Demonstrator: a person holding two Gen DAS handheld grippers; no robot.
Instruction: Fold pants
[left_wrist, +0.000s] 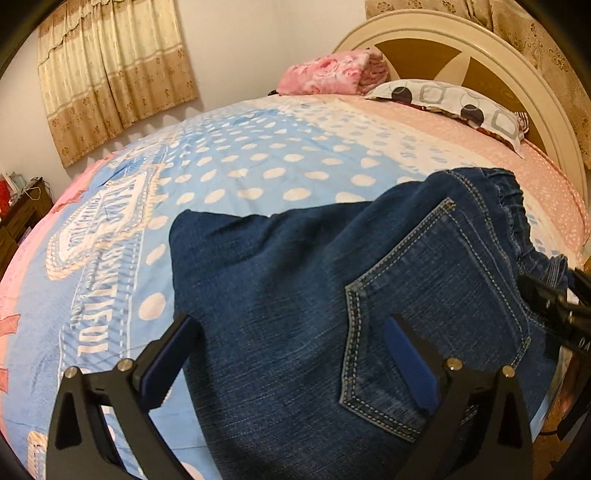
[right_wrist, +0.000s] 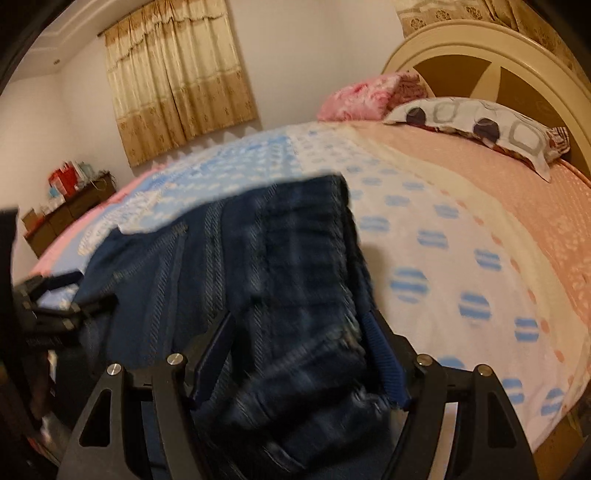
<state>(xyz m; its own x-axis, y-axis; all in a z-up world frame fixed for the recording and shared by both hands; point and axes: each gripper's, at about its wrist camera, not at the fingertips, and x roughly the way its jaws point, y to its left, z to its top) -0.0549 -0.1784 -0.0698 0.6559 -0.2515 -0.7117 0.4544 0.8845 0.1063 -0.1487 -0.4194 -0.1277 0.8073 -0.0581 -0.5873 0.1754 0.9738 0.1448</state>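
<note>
We hold the left gripper (left_wrist: 291, 354) low over the pants (left_wrist: 295, 295), its jaws spread wide, one finger at the edge of the denim and the other above the back pocket (left_wrist: 424, 317). Our right gripper (right_wrist: 299, 347) is also wide open, and the blurred elastic waistband (right_wrist: 306, 280) lies between its fingers. The pants lie folded on the bedspread (left_wrist: 240, 166) with white dots, at the near edge of the bed. Farther away we see a pillow (left_wrist: 454, 103), a pink blanket (left_wrist: 332, 72), the headboard (left_wrist: 491, 51) and curtains (left_wrist: 110, 66).
</note>
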